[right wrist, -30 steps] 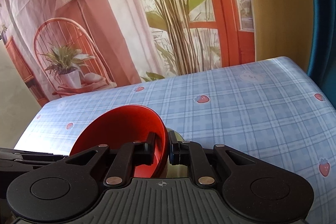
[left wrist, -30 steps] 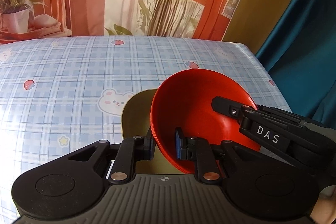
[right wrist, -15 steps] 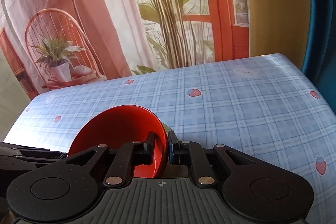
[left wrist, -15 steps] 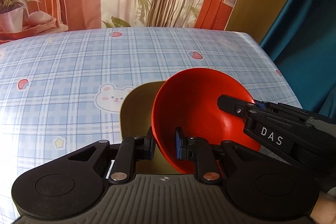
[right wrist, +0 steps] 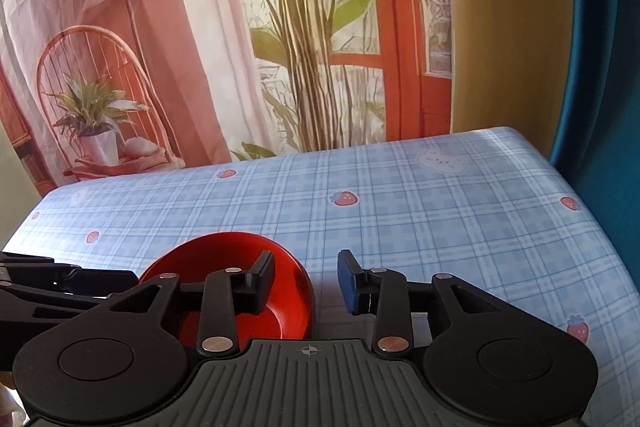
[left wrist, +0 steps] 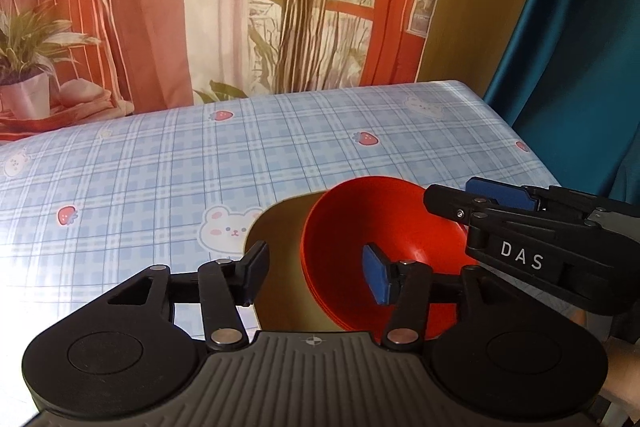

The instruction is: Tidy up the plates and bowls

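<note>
Both the left gripper [left wrist: 316,277] and right gripper [right wrist: 306,281] have just parted their fingers, straddling the red bowl's [left wrist: 384,227] rim without pressing it.

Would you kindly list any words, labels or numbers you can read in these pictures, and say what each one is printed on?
"DAS": white letters on the side of the right tongs, seen in the left wrist view.
The framed picture printed on the backdrop is too blurred to read.
No other text shows.

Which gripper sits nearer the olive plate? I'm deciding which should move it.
Left. The left gripper opens right over the olive plate; the right gripper straddles the red bowl's far rim.
</note>
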Available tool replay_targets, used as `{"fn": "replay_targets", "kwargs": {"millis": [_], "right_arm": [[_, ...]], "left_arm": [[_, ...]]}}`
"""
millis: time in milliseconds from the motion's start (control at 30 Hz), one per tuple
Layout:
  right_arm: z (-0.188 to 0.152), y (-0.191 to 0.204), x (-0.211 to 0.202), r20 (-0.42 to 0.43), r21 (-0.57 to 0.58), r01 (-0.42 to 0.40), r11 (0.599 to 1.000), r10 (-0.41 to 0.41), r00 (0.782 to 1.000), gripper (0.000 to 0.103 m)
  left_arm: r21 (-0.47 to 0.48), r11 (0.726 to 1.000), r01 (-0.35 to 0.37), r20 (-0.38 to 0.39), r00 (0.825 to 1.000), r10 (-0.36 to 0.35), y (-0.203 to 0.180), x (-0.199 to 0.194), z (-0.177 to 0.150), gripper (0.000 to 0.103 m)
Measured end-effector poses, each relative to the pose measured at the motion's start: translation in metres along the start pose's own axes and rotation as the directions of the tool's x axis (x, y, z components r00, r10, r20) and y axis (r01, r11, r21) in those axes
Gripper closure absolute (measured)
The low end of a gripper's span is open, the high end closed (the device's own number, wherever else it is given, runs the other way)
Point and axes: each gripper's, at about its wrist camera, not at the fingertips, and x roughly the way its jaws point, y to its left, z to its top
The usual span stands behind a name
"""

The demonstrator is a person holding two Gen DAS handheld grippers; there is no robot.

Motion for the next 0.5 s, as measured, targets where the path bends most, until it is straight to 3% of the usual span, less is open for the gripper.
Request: {"fn": "replay_targets", "kwargs": {"millis": [333, 467, 500], "right_arm": [[0.021, 0.013, -0.042, 0.097, -0.050, 0.009, 0.999, -0.004, 0.995, 0.025], [0.030, 0.023, -0.060, 0.138, -0.069, 0.000, 0.998, 0.010, 0.990, 0.000], [0.031, 0.026, -0.064, 0.148, -0.073, -0.004, 0.997, 0.015, 0.989, 0.001]], "left_arm": [[0.015, 0.995, -0.097, 0.144, 0.985, 0.093, 0.015, -0.061, 0.011, 0.009], [0.013, 0.991, -0.134, 0.192, 0.973, 0.129, 0.023, -0.087, 0.015, 0.004], [0.006, 0.989, -0.147, 0.201, 0.969, 0.143, 0.025, -0.095, 0.016, 0.002]]}}
